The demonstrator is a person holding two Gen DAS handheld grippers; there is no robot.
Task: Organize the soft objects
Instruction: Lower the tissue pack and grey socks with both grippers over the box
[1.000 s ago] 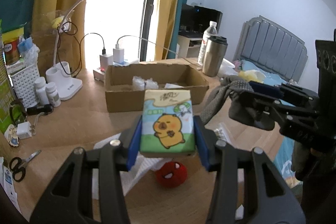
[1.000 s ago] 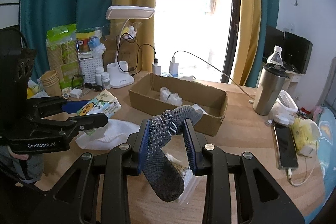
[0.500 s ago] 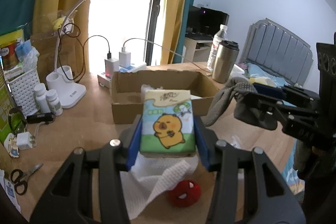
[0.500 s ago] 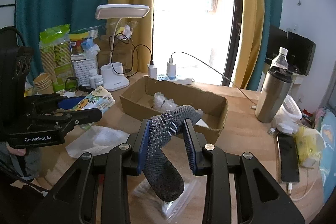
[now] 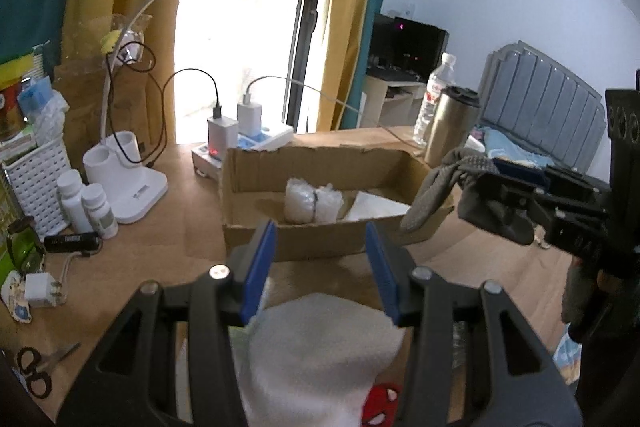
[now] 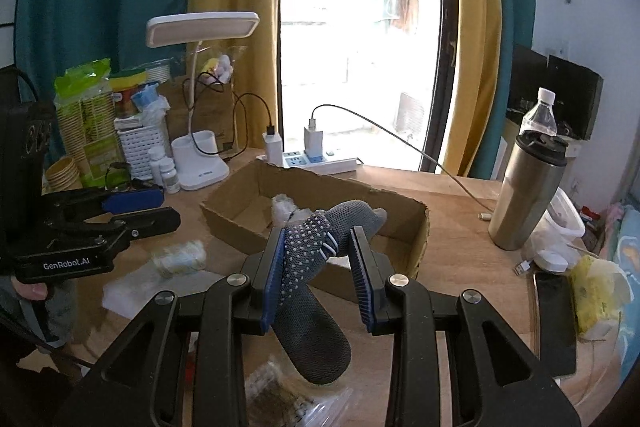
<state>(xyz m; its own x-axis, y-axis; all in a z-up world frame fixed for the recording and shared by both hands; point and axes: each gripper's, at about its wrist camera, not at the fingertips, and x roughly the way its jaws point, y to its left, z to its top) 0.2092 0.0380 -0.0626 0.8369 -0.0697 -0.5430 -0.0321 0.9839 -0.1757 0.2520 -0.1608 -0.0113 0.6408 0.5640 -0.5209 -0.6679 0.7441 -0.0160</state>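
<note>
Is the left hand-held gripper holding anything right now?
No, the left hand-held gripper is open, with only the cardboard box showing between its blue pads.

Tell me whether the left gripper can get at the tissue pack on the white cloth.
Probably yes: the left gripper is open and empty, close over the tissue pack, and nothing sits between them.
</note>
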